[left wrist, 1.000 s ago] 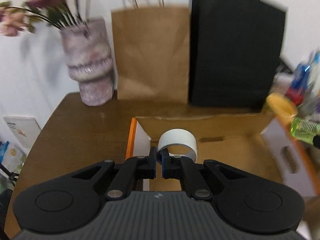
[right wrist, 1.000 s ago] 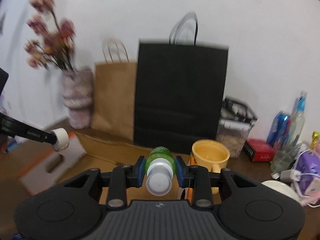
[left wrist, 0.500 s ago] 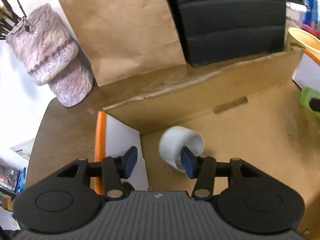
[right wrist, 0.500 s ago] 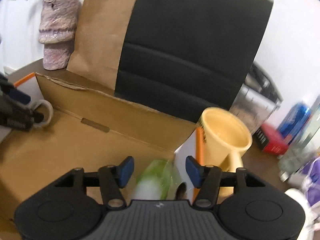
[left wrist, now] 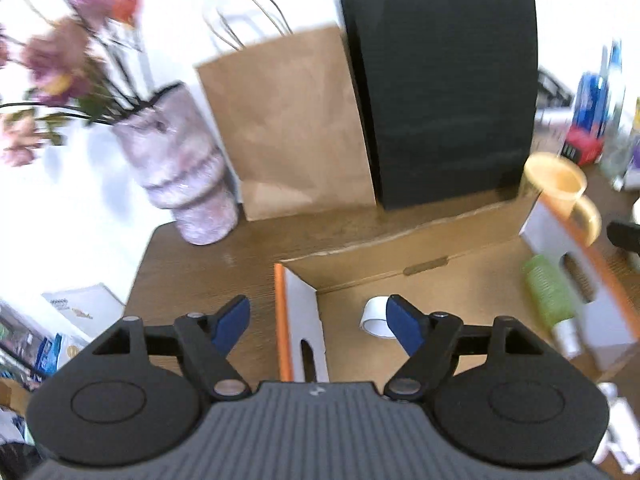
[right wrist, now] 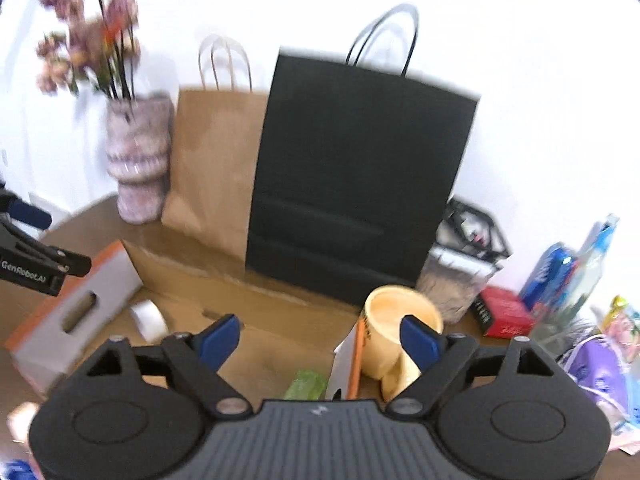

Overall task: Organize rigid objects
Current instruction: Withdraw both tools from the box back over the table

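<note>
A: What changed since a second ago?

B: Both let go. The left gripper (left wrist: 318,318) had pinched the white tape roll (left wrist: 374,317); now its jaws stand wide and empty, and the roll lies on the floor of the cardboard box (left wrist: 420,248) near its left wall. The right gripper (right wrist: 320,334), which had clamped the green bottle (left wrist: 550,294), is spread wide too; the bottle lies by the box's right wall.

A: Any writing?

B: "GenRobot.AI" on the left gripper's side. The paper bags are matte, one brown (right wrist: 214,168), one black (right wrist: 356,176); the yellow mug (right wrist: 394,326) is glossy.
</note>
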A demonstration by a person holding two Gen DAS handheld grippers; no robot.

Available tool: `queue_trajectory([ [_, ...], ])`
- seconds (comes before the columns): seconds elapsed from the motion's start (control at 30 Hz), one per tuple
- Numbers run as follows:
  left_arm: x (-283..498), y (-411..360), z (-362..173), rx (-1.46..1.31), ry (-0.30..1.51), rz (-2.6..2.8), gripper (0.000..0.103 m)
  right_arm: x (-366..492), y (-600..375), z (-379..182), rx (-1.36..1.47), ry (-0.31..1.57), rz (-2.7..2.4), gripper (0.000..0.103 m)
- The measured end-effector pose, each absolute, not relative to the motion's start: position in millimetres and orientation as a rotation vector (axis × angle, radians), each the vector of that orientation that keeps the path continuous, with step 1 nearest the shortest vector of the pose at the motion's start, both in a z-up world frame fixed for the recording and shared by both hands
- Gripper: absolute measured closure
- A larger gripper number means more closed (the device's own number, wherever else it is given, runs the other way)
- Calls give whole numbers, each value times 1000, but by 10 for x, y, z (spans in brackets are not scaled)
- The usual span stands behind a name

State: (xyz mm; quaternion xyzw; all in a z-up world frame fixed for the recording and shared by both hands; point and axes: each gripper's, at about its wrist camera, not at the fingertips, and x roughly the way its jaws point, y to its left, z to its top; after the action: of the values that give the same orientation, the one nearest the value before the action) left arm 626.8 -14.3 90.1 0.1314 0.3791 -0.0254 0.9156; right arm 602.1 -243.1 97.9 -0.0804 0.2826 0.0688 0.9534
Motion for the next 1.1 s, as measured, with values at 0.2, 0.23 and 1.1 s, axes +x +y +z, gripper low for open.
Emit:
queue_trajectory([
  [0.2,5378,-8,1460,220,640,-42,17,5306,-2570,1421,-29,526,189,8],
  [0.23,5194,18,1514,209,608,-41,16,5144,-2573,1454,-28,501,186,8],
  [1.1,876,563,539,12,74,47,0,1069,-2695,327,77,127,163,0],
])
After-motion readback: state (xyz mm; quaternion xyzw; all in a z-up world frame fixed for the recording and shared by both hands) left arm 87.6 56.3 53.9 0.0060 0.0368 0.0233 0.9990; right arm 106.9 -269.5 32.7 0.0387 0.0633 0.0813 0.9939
